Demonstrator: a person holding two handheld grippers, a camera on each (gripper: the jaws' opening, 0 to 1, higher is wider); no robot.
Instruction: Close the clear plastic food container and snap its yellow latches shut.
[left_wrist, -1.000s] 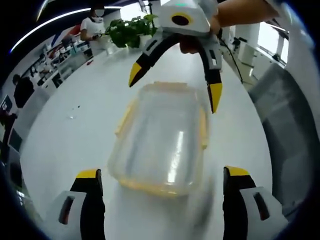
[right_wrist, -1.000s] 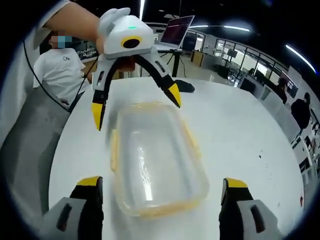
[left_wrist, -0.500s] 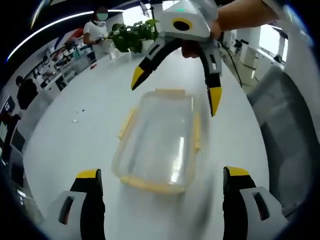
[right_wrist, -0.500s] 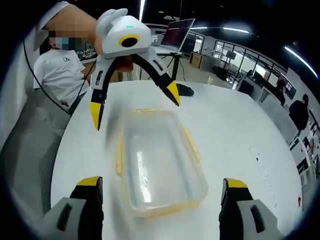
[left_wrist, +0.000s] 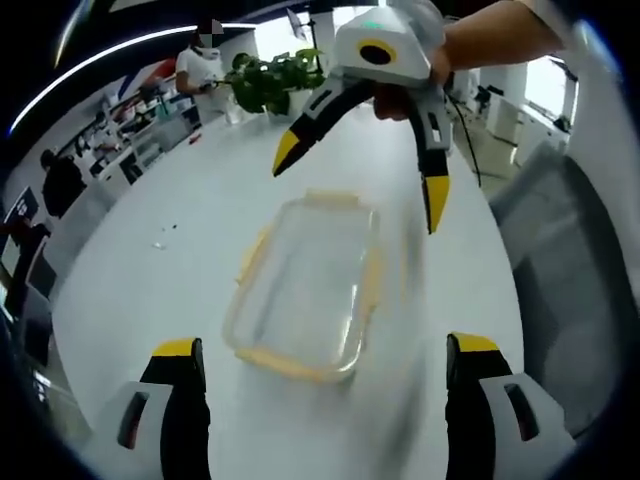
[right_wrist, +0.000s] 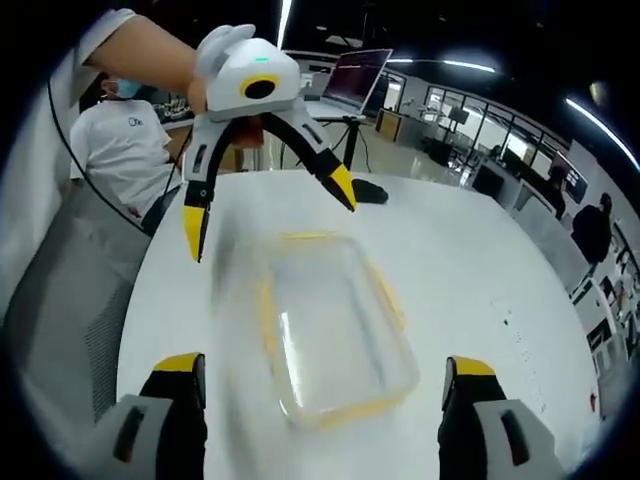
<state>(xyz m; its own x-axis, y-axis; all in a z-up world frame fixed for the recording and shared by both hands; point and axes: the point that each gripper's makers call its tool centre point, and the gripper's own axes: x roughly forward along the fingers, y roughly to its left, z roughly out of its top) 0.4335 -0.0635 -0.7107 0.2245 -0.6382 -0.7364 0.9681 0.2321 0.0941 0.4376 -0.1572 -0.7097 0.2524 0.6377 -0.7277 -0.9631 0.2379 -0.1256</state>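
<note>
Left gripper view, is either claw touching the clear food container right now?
No. The right claw hangs open above the container, and the left claw stands open, short of its near end.

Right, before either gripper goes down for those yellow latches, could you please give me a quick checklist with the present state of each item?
1. Left gripper open, clear of the container: ok.
2. Right gripper open, holding nothing: ok.
3. Container flat on the white table: ok.
4. Lid seated all round: cannot tell, clear plastic and blur.
5. Yellow latches snapped shut: cannot tell.
6. Table around the container free of obstacles: ok.
</note>
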